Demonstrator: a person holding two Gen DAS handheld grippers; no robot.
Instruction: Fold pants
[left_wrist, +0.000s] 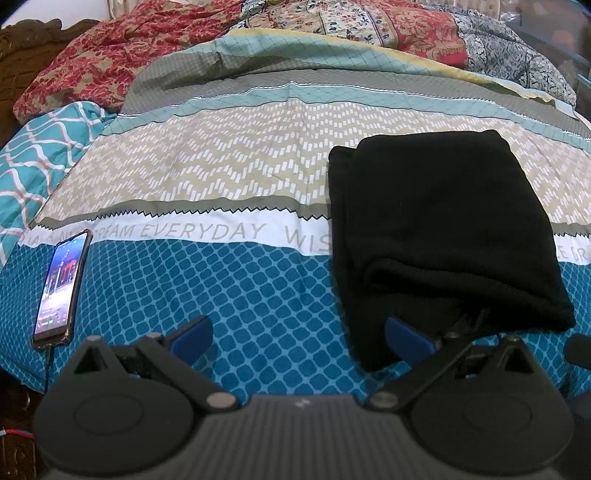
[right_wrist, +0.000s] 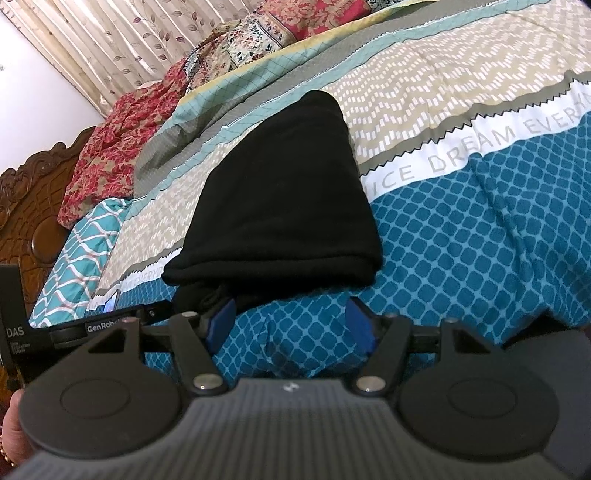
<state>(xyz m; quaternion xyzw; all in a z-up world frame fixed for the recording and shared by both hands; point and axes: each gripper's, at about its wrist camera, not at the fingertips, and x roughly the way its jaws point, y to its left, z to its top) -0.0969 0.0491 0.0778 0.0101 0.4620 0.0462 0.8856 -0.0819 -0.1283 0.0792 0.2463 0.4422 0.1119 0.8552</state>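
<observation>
The black pants (left_wrist: 439, 229) lie folded into a compact rectangle on the patterned bedsheet (left_wrist: 240, 295). My left gripper (left_wrist: 299, 339) is open and empty, just in front of the bundle's near left corner; its right finger sits beside the cloth. In the right wrist view the folded pants (right_wrist: 280, 192) lie straight ahead. My right gripper (right_wrist: 291, 325) is open and empty, just short of their near edge.
A lit phone (left_wrist: 62, 288) with a cable lies at the bed's left edge. Red floral bedding (left_wrist: 96, 62) is heaped at the head. A carved wooden headboard (right_wrist: 33, 206) and curtains (right_wrist: 122, 33) stand on the left.
</observation>
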